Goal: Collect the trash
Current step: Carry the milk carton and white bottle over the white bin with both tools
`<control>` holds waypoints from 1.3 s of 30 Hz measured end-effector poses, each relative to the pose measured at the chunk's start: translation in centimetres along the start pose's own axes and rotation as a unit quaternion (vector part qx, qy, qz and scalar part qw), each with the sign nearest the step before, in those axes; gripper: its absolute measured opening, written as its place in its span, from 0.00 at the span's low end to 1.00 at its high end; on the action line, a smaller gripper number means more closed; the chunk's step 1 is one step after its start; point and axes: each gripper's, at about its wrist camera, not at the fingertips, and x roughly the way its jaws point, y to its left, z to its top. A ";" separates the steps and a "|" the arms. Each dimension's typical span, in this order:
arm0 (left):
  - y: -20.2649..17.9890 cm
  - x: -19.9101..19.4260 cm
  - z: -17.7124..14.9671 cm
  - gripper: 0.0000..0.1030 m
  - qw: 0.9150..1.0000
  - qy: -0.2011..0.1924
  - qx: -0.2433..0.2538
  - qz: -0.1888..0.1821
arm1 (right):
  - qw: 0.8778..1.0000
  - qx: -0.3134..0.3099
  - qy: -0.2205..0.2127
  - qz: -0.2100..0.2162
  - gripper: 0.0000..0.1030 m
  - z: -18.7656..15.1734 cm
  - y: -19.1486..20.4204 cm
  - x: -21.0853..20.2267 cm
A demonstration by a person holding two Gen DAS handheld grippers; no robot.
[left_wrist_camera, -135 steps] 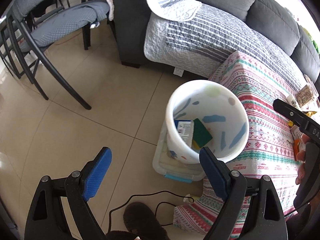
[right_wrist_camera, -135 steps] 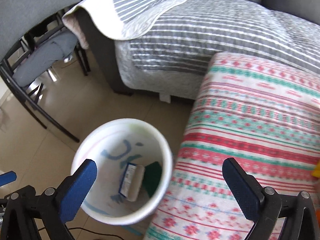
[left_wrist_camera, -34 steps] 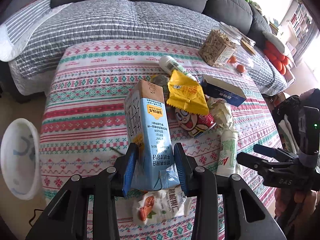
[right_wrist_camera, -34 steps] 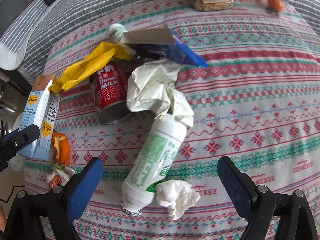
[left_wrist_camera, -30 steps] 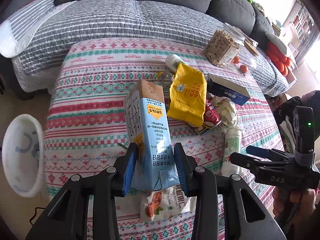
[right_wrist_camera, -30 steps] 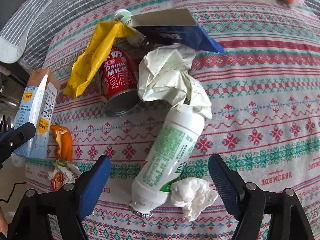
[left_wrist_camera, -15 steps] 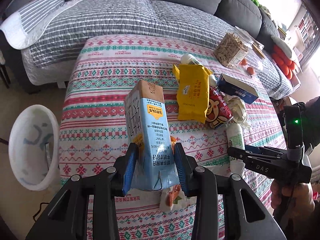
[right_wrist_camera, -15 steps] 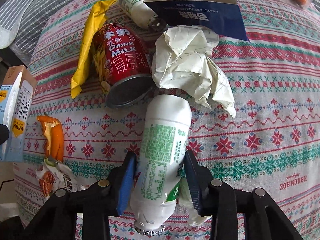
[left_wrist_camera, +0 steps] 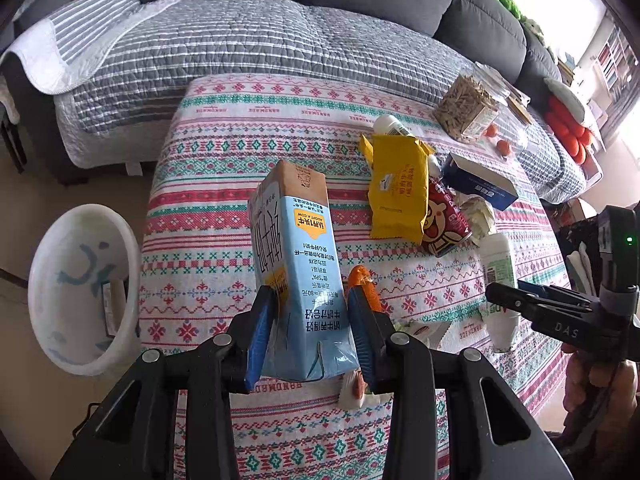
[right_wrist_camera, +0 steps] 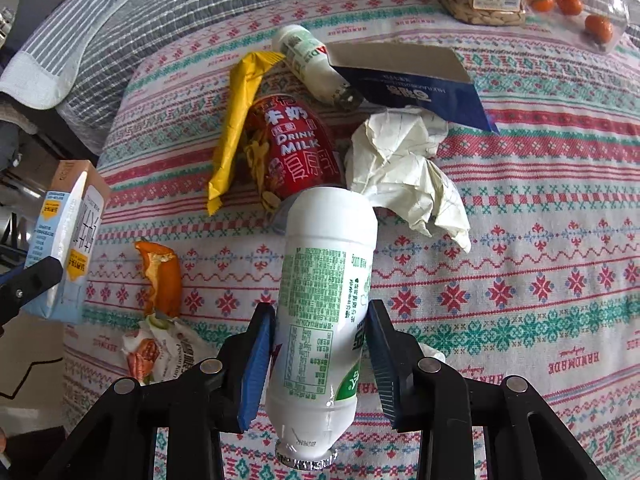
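Observation:
My left gripper (left_wrist_camera: 310,324) is shut on a blue milk carton (left_wrist_camera: 298,264), held up over the patterned tablecloth (left_wrist_camera: 224,184); the same carton (right_wrist_camera: 66,240) shows at the left edge of the right wrist view. My right gripper (right_wrist_camera: 320,344) is shut on a white bottle with a green label (right_wrist_camera: 324,292), lifted slightly above the cloth. On the table lie a red milk can (right_wrist_camera: 298,152), a yellow wrapper (right_wrist_camera: 236,120), crumpled paper (right_wrist_camera: 404,168), orange peel (right_wrist_camera: 162,280), a snack wrapper (right_wrist_camera: 160,348), a second white bottle (right_wrist_camera: 308,60) and a blue box (right_wrist_camera: 412,80). The white bin (left_wrist_camera: 80,280) stands on the floor, left.
A jar of seeds (left_wrist_camera: 464,108) and a clear pack of small oranges (right_wrist_camera: 576,4) sit at the table's far side. A grey sofa with a striped quilt (left_wrist_camera: 240,36) runs behind the table. A person's hand (left_wrist_camera: 592,384) holds the right gripper's handle.
The left gripper took the carton off the table and drew it back toward the bin side. The right gripper came down over the white bottle, closed on it, and raised it slightly.

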 end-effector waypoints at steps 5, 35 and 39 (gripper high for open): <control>0.7 -0.8 -0.1 0.39 1.000 -0.007 -0.004 -0.001 | 0.999 -0.013 -0.026 0.014 0.40 -0.3 0.7 -2.3; 14.0 -6.4 -2.9 0.39 0.993 -0.039 -0.095 0.049 | 0.988 -0.094 -0.064 0.107 0.40 1.7 15.3 -2.8; 16.3 -6.9 -3.7 0.39 0.991 -0.039 -0.113 0.059 | 0.985 -0.107 -0.060 0.118 0.40 1.9 17.8 -1.8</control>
